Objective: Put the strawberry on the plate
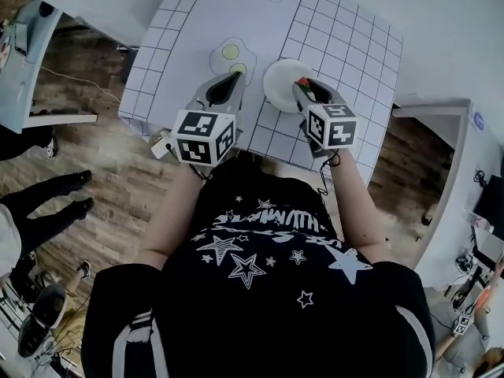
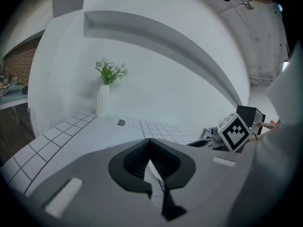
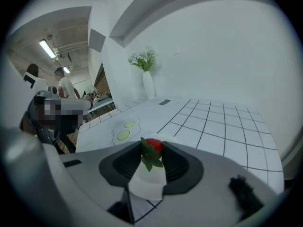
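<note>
A red strawberry (image 3: 154, 145) with green leaves sits pinched between the tips of my right gripper (image 3: 152, 150), which is shut on it. In the head view that gripper (image 1: 306, 90) hangs over the right part of the round white plate (image 1: 281, 85), and the strawberry (image 1: 305, 82) shows at its tip. Below the jaws in the right gripper view, the plate (image 3: 147, 182) is white. My left gripper (image 1: 234, 79) rests left of the plate, its jaws meeting at the tip (image 2: 149, 141) with nothing between them.
The table (image 1: 346, 46) is white with a black grid. A fried-egg drawing (image 1: 229, 53) lies left of the plate. A white vase with flowers (image 2: 103, 100) stands at the table's far end. The table's near edge is close to my body. People stand on the wooden floor to the left (image 1: 63, 191).
</note>
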Available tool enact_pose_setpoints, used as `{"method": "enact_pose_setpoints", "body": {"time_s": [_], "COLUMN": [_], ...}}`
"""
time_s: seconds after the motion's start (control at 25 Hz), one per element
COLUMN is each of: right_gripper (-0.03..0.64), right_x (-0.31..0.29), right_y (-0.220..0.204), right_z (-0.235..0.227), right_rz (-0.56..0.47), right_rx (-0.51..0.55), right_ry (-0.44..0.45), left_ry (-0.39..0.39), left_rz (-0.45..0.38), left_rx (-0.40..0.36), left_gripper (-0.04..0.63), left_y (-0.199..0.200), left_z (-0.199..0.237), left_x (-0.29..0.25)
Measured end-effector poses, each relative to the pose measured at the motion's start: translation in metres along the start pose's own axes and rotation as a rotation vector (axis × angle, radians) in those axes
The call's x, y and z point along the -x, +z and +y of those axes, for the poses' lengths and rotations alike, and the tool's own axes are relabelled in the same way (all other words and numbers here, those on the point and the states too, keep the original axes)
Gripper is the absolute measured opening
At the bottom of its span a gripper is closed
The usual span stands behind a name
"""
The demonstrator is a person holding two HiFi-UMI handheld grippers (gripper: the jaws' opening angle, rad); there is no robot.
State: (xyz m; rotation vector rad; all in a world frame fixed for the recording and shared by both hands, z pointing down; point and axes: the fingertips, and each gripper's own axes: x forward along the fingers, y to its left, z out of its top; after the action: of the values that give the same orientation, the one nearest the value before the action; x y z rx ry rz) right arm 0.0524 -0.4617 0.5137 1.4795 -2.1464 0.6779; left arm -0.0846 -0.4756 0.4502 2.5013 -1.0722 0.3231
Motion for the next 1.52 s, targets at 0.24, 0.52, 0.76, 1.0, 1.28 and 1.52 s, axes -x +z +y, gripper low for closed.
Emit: {"method": "enact_pose_setpoints", "body": {"time_s": [0.24,0.52,0.76,1.0,1.28,1.52], "right_gripper": [0.143,0.143,0.143,0.146,0.181,0.181], "right_x": [-0.021,-0.036,-0.041,-0.042,-0.028,-0.005], "right_y": [-0.014,-0.032,-0.040,-0.044,-0.040,-0.035], "right_z": [0.003,0.003,0.002,0.005,0.006,0.005], "right_rz": [0.070,0.148,0.186,0.205,0.163,0.106], "right_rx": [0.020,0.045,0.074,0.070,0.065,0.061], "right_ry": [-0.007,-0.030,-0.053,-0.045,-0.064,-0.051], "left_ry": [-0.035,-0.056,-0.048,-0.037,-0.029,-0.016], "left_rz": [0.047,0.074,0.086,0.083,0.067,0.043], "left_rx": [0.011,0.013,0.017,0.011,0.003,-0.009], "left_gripper": [0.009,0.009,0.009,0.009,0.009,0.009], "left_y": [-0.013,-0.021,-0.027,-0.028,-0.025,-0.024], "left_z": [0.005,0.010,0.015,0.016,0.009,-0.005], "left_x": [-0.011,-0.015,-0.013,-0.007,0.002,0.010]}}
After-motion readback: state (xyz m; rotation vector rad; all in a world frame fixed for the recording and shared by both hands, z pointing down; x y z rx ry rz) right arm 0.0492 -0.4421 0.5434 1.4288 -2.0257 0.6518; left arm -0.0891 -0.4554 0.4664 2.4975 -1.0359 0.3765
